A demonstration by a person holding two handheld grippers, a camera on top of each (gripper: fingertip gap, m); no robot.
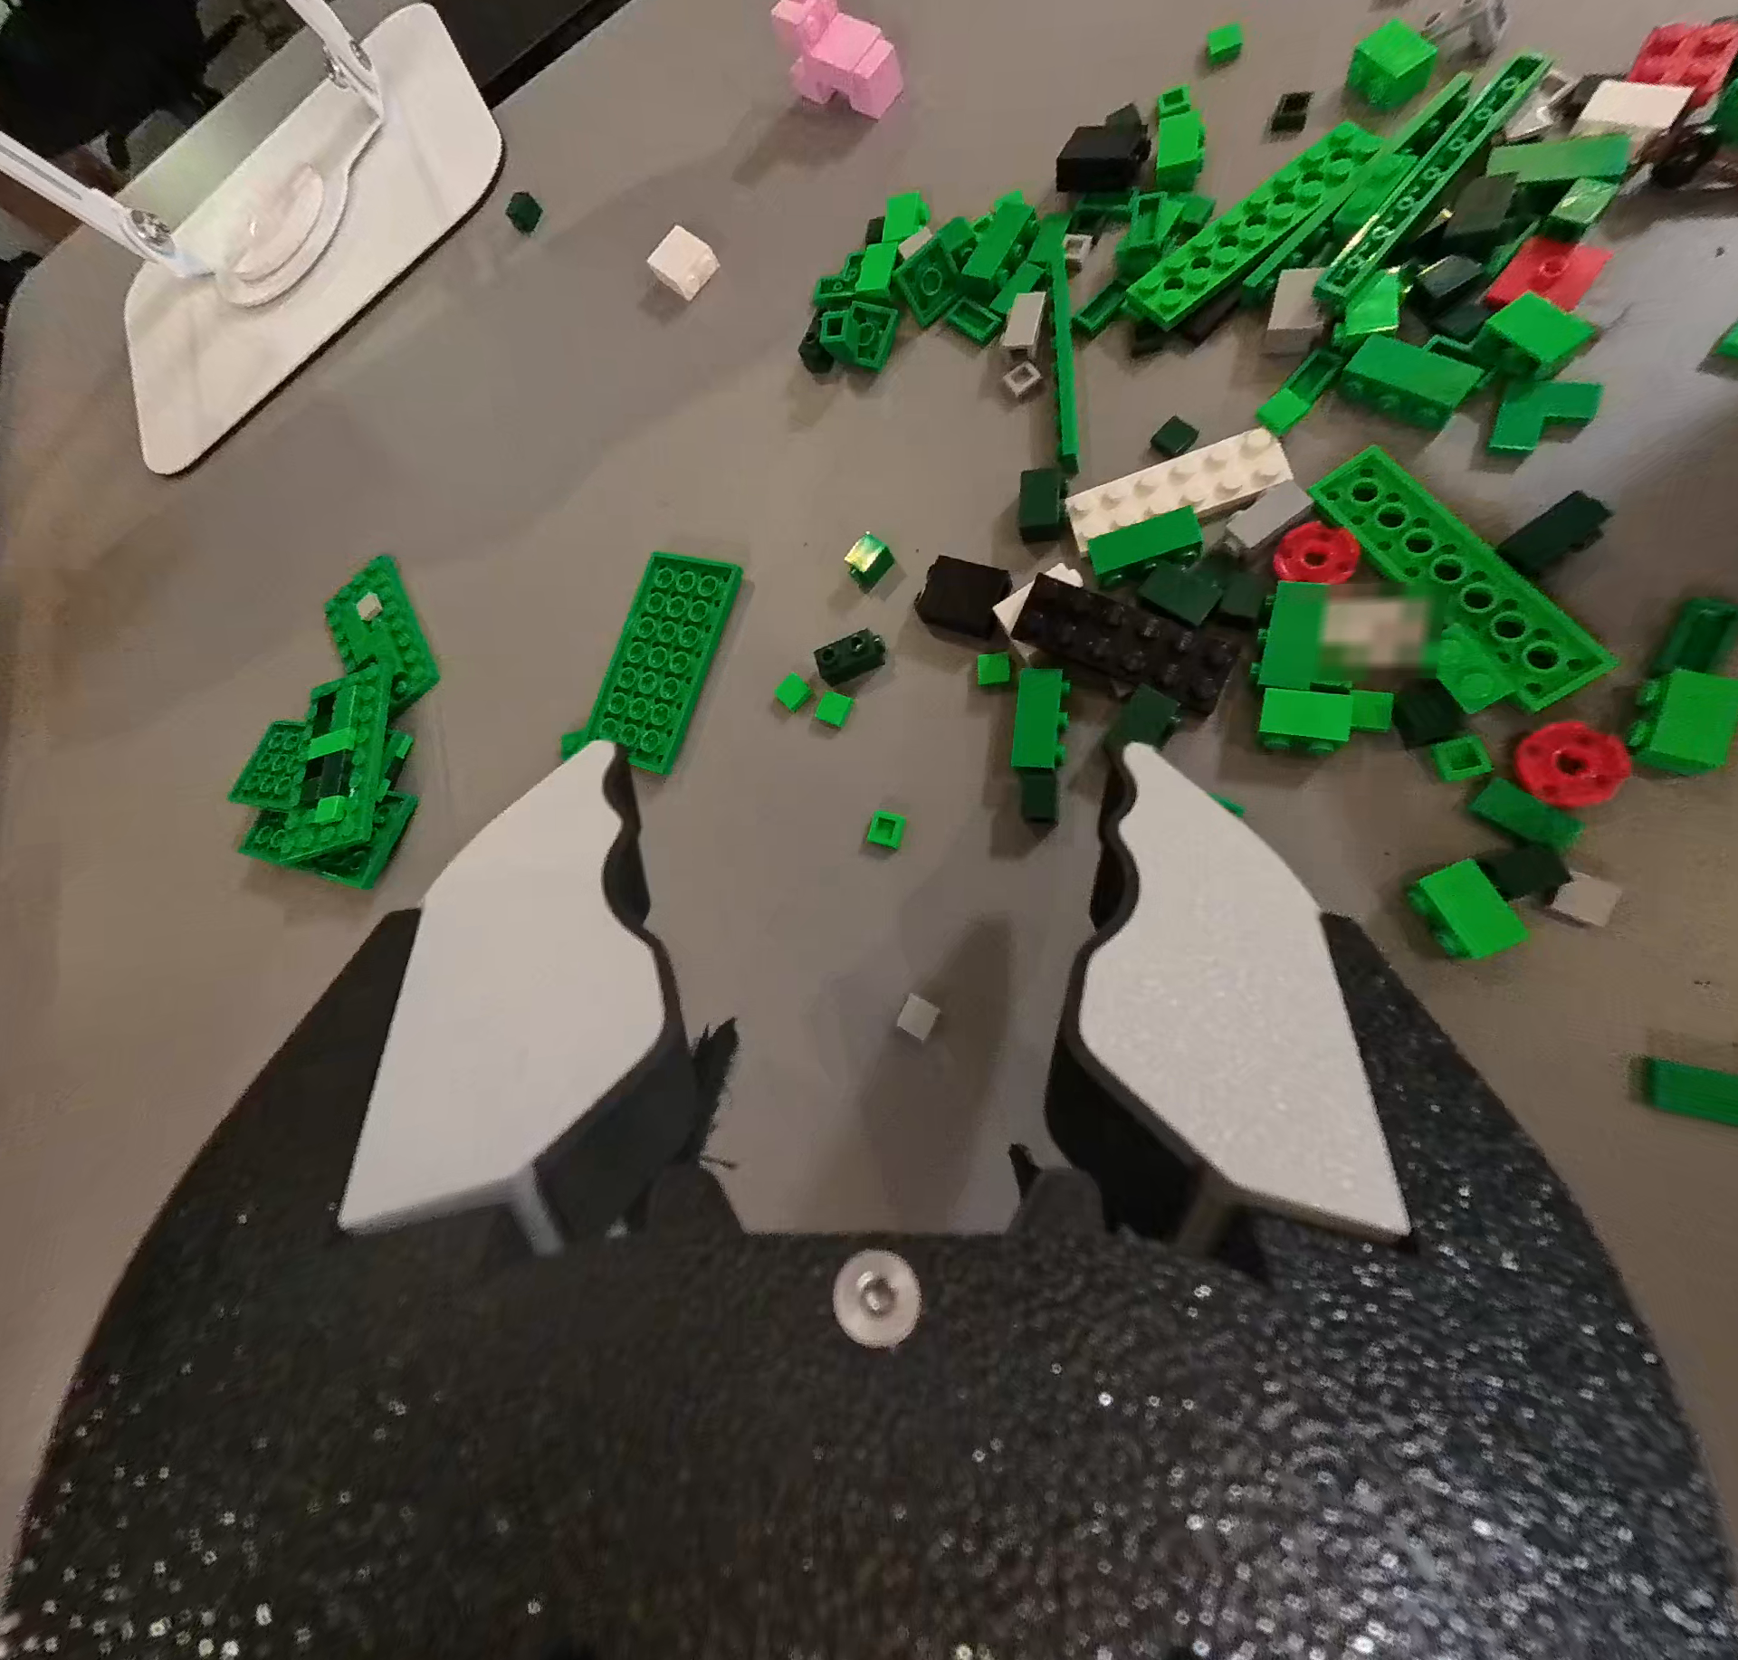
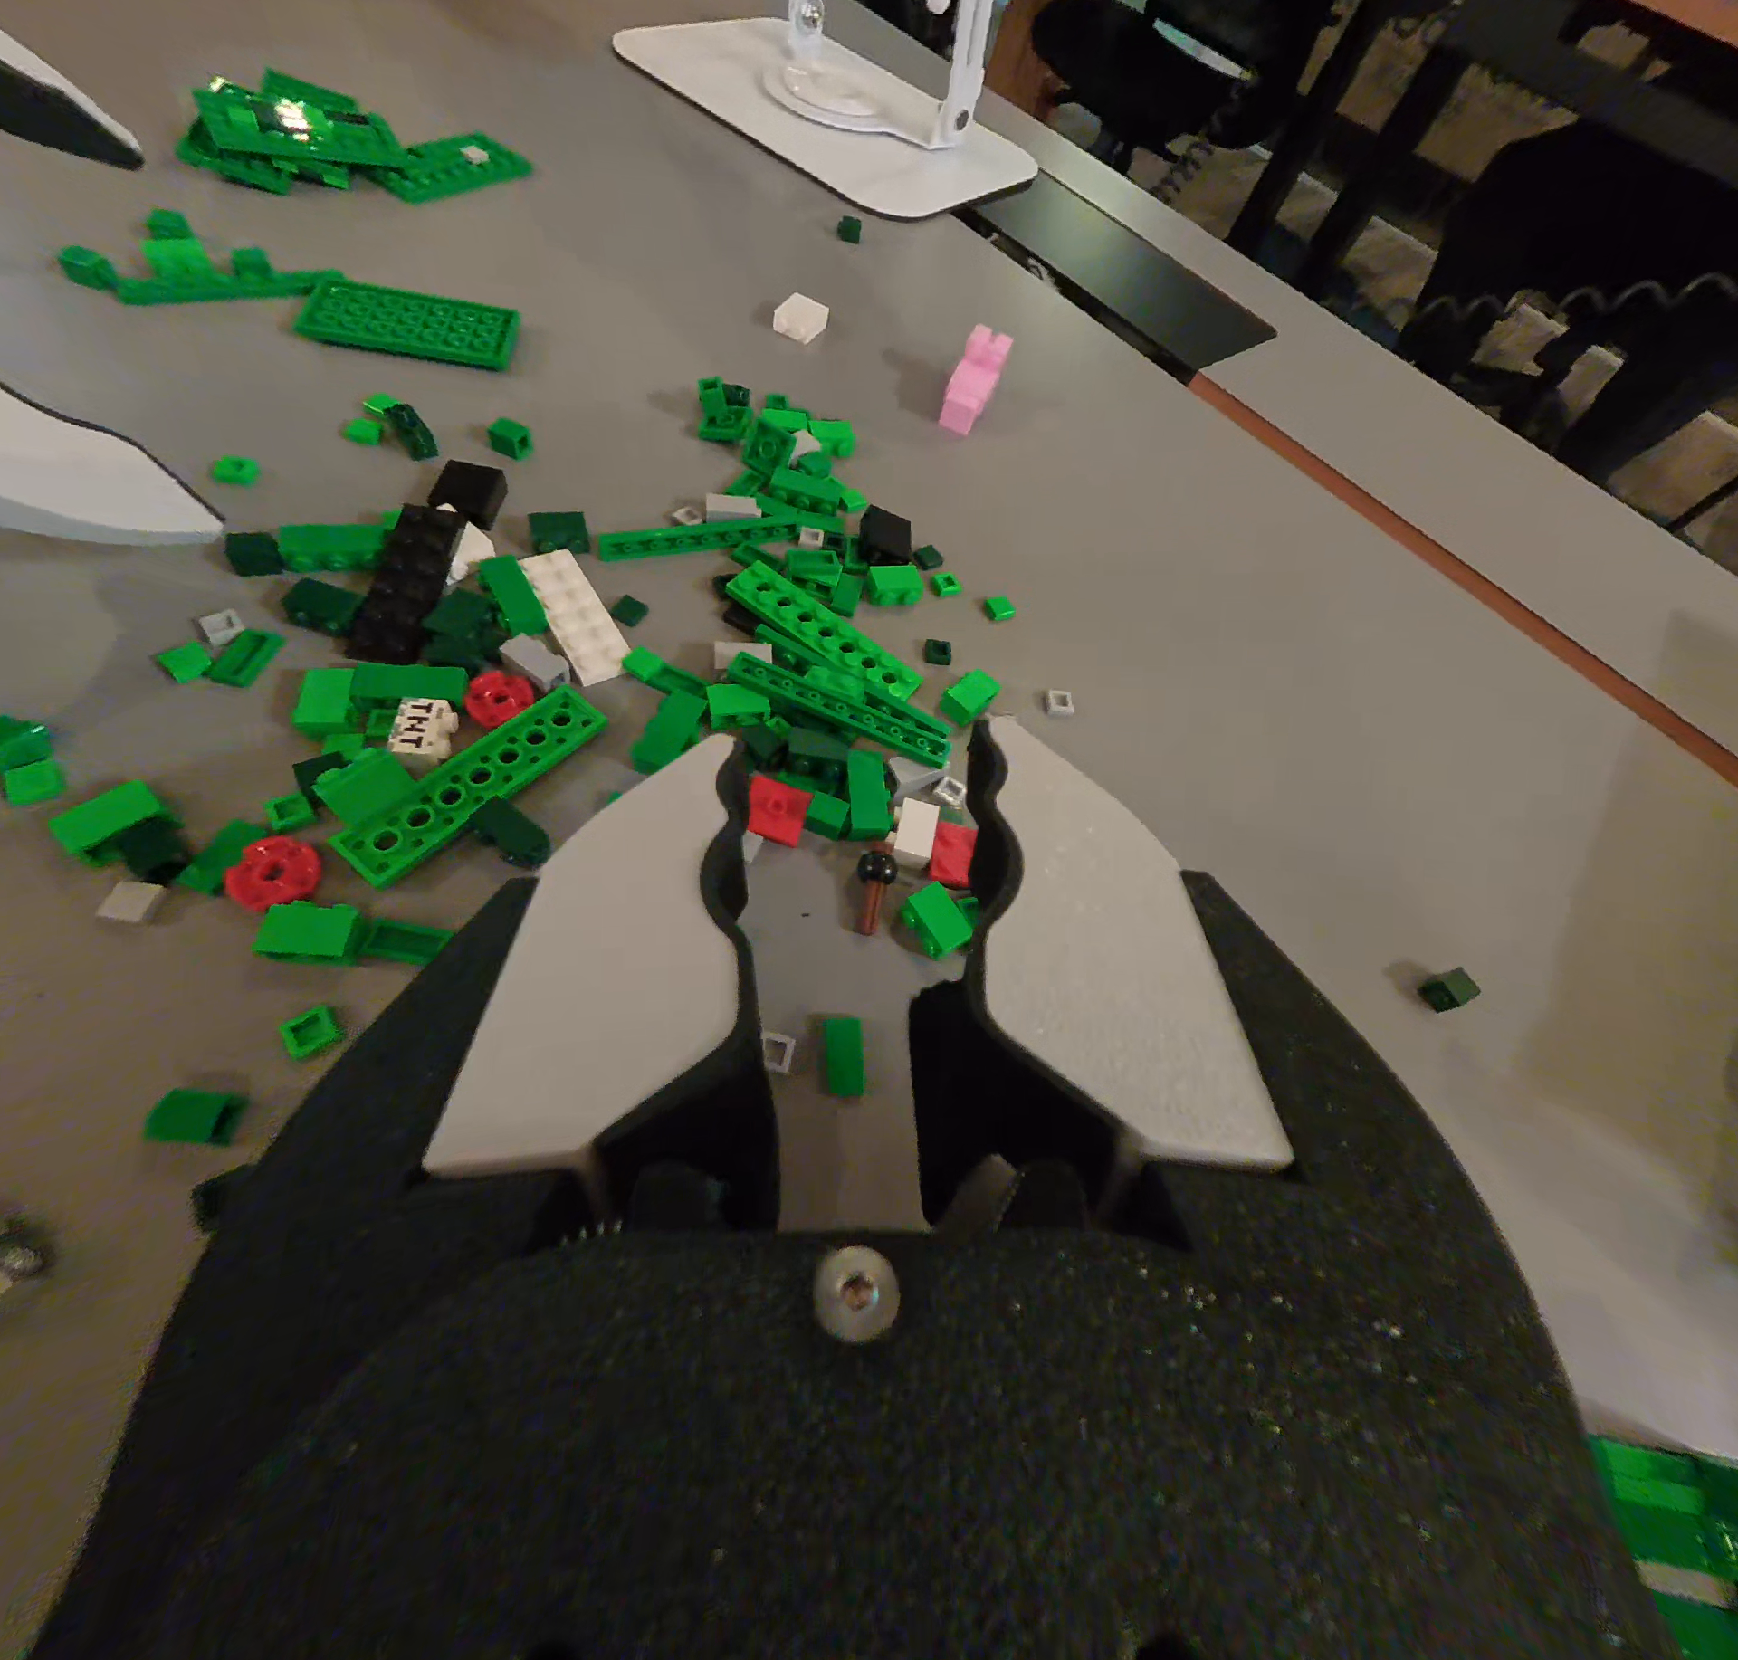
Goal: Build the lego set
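Observation:
Loose lego bricks, mostly green with some black, white and red, lie scattered on the grey table (image 1: 527, 449). A partly built stack of green plates (image 1: 329, 740) lies at the left; it also shows in the right wrist view (image 2: 310, 134). A green flat plate (image 1: 663, 660) lies upside down by my left gripper's left fingertip. My left gripper (image 1: 870, 754) is open and empty above a small green piece (image 1: 884, 830). My right gripper (image 2: 851, 736) is open and empty over red, white and green pieces, including a red plate (image 2: 779, 811). The left gripper's fingers (image 2: 103, 486) show at the right wrist view's left edge.
A pink pig figure (image 1: 837, 49) stands at the far side, also in the right wrist view (image 2: 973, 383). A white stand base (image 1: 310, 232) sits near the table's far edge. Two red round pieces (image 1: 1571, 762) lie at the right. The table edge (image 2: 1411, 543) runs diagonally at the right. The small green piece (image 1: 884, 830) is about 4 cm from my left fingertips and 20 cm from my right. Look for it in the right wrist view (image 2: 233, 469) too. The red plate (image 2: 779, 811) is about 5 cm from my right fingertips and 15 cm from my left. It is also in sight in the left wrist view (image 1: 1552, 269).

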